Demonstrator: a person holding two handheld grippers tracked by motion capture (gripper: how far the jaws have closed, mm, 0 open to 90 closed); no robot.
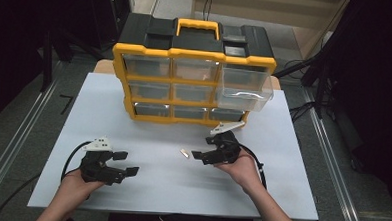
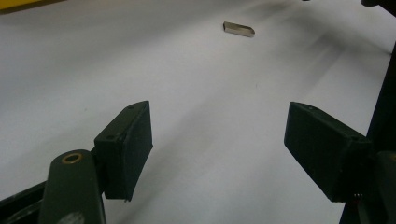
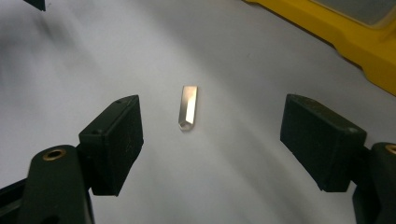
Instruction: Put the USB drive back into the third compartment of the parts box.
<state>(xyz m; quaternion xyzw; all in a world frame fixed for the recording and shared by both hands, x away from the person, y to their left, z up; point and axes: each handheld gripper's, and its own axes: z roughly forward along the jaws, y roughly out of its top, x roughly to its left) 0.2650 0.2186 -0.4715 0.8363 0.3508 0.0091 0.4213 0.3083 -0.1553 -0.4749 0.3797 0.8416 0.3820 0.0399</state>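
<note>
- The right claw was spread wide with nothing in it, hovering low over the white counter and aimed at the little metal piece.
- In the right gripper view that metal piece lay flat on the counter just ahead of the open jaws, roughly at 12 o'clock and a bit left of center, bevelled tip pointing back at the camera.
- The left claw was apart and empty too, parked off at about 9 o'clock from the piece. Its own view had the same piece far off at 12 o'clock.
- The yellow parts organizer stood at the back, with its top-right clear drawer pulled out.
- Looked to me like the approach step of a pick, probably headed for that open drawer.
- Next move would need the right claw to drop down, straddle the piece across its narrow width and close gently, since it's thin and lying flat.
</note>
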